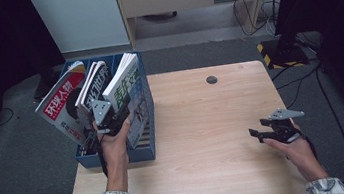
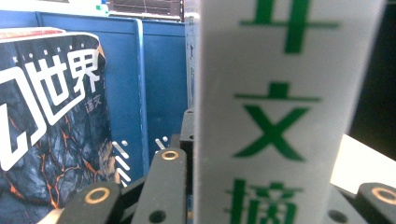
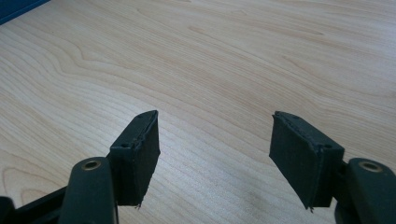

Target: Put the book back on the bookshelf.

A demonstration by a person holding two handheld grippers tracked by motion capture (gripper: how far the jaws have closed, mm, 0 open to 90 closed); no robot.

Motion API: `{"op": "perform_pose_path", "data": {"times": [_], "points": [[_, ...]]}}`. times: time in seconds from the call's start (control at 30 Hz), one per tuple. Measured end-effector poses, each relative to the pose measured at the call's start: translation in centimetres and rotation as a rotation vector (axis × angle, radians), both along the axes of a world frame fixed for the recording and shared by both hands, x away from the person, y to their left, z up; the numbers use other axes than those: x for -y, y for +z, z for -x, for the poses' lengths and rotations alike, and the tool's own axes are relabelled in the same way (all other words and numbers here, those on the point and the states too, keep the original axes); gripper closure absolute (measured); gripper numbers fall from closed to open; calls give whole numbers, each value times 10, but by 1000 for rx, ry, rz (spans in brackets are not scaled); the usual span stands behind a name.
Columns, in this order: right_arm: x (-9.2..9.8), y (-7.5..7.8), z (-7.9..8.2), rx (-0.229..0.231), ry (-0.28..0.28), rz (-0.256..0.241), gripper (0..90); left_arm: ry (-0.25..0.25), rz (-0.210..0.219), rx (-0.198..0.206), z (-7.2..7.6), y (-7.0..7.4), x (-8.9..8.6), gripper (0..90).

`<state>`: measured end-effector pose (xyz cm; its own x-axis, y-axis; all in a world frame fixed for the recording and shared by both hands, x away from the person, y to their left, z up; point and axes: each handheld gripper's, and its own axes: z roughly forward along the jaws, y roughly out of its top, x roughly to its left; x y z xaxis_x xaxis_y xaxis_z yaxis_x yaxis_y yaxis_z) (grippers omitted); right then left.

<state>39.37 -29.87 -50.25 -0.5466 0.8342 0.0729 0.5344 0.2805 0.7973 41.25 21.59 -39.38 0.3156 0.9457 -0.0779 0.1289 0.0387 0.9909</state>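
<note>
A blue file box (image 1: 142, 153) stands on the left end of the wooden table (image 1: 203, 123) and holds three upright magazines. The rightmost one, white with green characters (image 1: 128, 82), has its spine (image 2: 275, 107) between the jaws of my left gripper (image 1: 112, 116), which is shut on it. A dark-covered magazine (image 2: 51, 116) leans to its left, and a red-covered one (image 1: 63, 106) tilts out at the far left. My right gripper (image 1: 257, 134) hovers low over the table's right side. It stands open (image 3: 215, 149) with only bare wood between its pads.
A small dark grommet hole (image 1: 211, 79) marks the table's far side. The box's blue divider (image 2: 140, 93) rises beside the dark magazine. Beyond the table are a cabinet, floor cables (image 1: 254, 10) and a black stand base (image 1: 282, 52) at the right.
</note>
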Motion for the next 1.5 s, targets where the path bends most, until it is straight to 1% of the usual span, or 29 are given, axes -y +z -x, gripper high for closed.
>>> {"op": "perform_pose_path", "data": {"times": [0.57,1.0,1.2,1.5], "points": [[0,-1,0,-3,0,0,326,4,-5,-13,-3,-7,1,738],[0,0,0,-4,0,1,326,2,-5,-13,-4,-8,1,738],[0,0,0,-3,1,1,327,3,0,-14,-5,-11,0,738],[0,0,0,0,2,2,326,-1,-8,-28,-7,-15,2,738]]}}
